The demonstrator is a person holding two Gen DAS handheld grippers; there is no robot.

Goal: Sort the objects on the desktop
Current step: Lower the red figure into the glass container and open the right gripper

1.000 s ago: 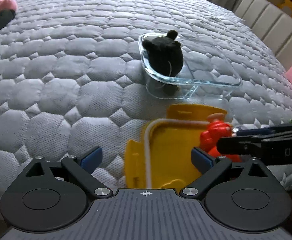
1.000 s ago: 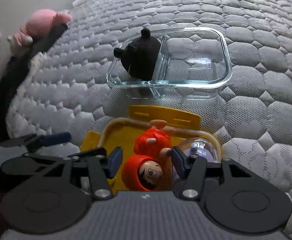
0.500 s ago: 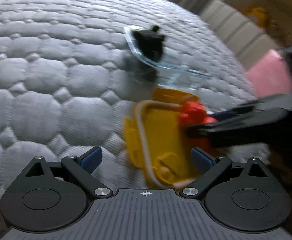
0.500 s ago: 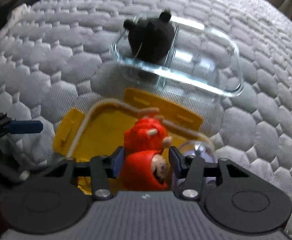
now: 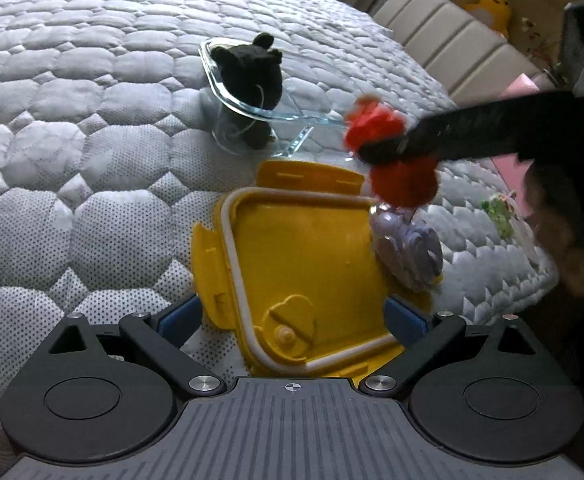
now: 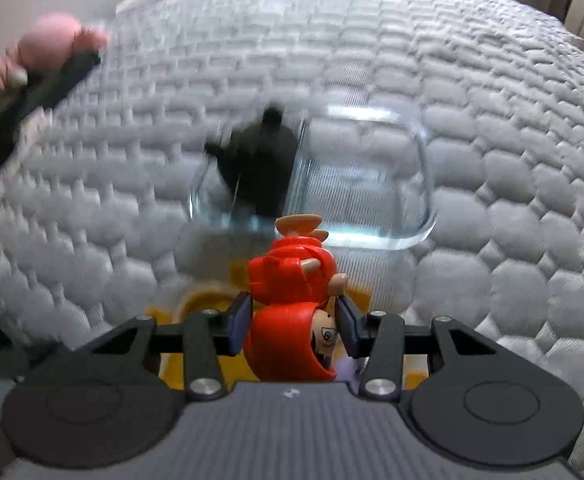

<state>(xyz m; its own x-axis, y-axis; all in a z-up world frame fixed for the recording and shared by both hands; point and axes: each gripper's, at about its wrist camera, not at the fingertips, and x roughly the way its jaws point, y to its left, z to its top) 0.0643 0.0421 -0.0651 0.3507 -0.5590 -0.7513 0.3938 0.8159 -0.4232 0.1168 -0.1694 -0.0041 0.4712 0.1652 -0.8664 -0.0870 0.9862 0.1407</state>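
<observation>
At twelve o'clock the glass box point(image 6: 372, 184) is free on its right half; the black plush point(image 6: 259, 168) blocks its left half.

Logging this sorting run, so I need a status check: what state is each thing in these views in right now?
red figure: clamped between the pads, lifted off the yellow lid
right hand-held gripper: shut on the figure
left hand-held gripper: open, straddling the lid's near end
yellow lid: lying inside-up on the quilt
glass container: uncovered, one compartment empty
black plush: sitting in the other compartment
purple toy: resting at the lid's edge
</observation>
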